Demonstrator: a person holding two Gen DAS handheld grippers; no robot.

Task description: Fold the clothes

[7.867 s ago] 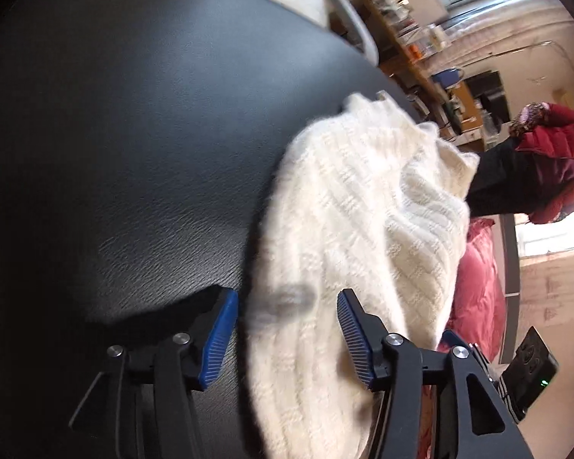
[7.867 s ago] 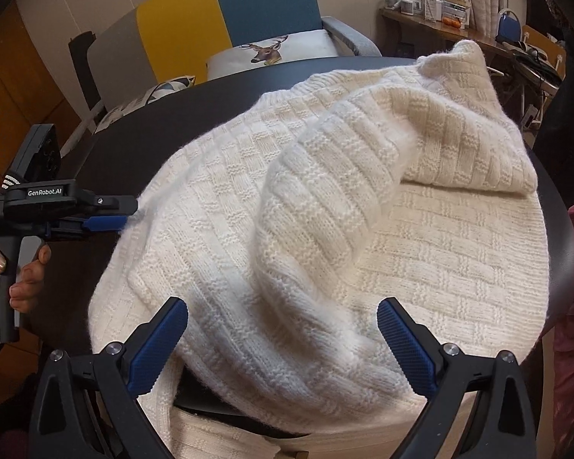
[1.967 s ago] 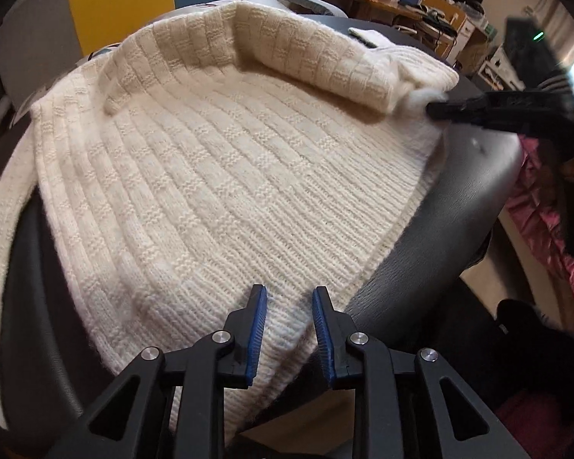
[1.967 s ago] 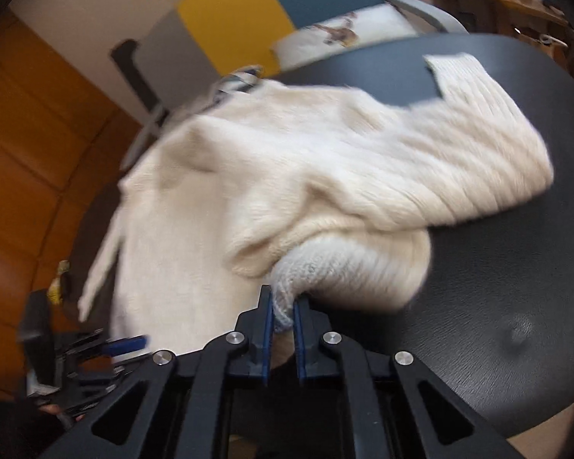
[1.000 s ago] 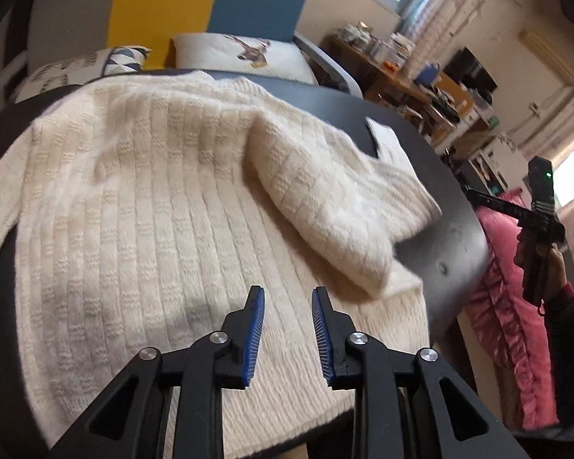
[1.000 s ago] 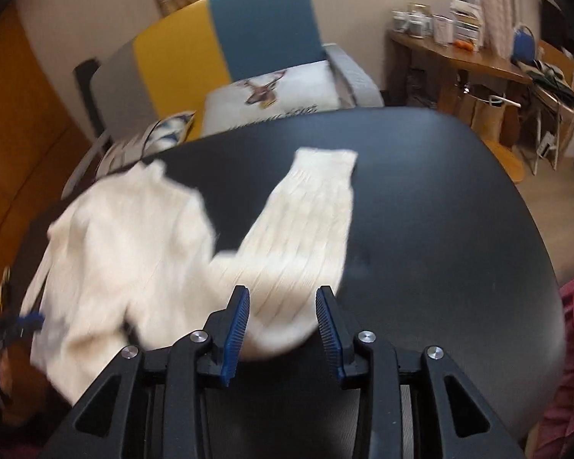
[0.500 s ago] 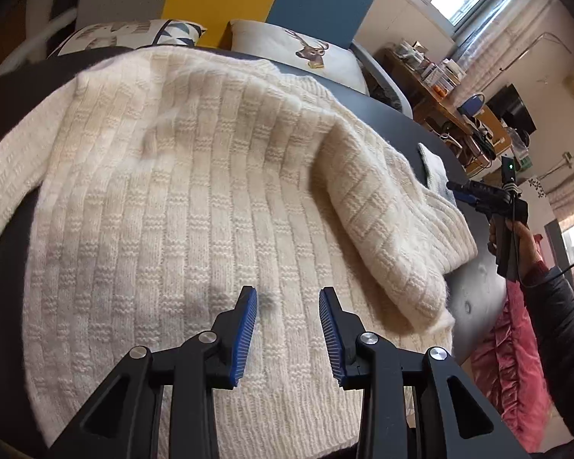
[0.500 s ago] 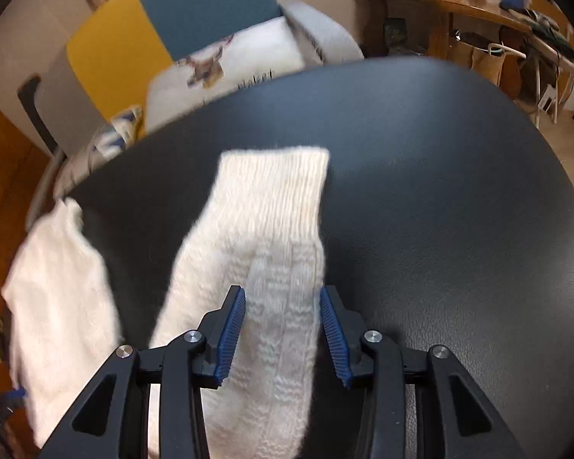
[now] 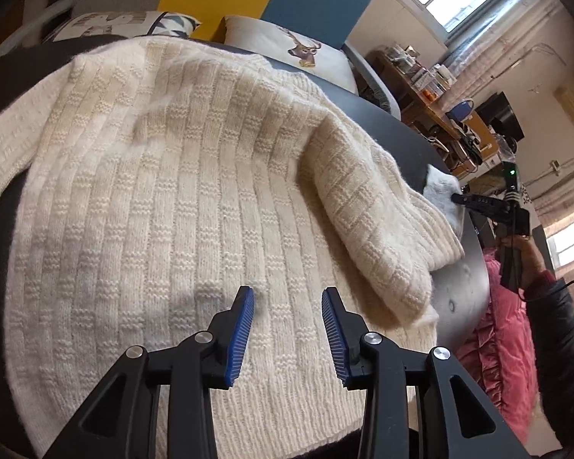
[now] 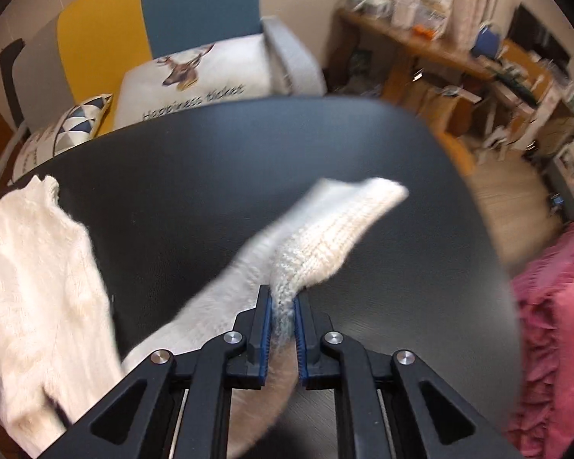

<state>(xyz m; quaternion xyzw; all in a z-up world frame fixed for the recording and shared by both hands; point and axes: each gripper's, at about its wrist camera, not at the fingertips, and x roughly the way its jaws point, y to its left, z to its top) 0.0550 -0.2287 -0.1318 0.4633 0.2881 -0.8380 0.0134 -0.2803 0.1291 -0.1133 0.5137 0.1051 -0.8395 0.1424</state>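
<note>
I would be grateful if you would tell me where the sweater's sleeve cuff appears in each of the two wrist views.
Left wrist view: the sleeve cuff is at the right, far across the sweater, at the tip of the right gripper.
Right wrist view: the cuff is at the centre, pinched in the right gripper.
Shared landmark: the deer cushion.

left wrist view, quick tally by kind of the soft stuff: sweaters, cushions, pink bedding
cream knit sweater: 1
cushions on the chair: 2, the deer-print cushion and the triangle-pattern cushion
pink ruffled bedding: 1
total: 4
</note>
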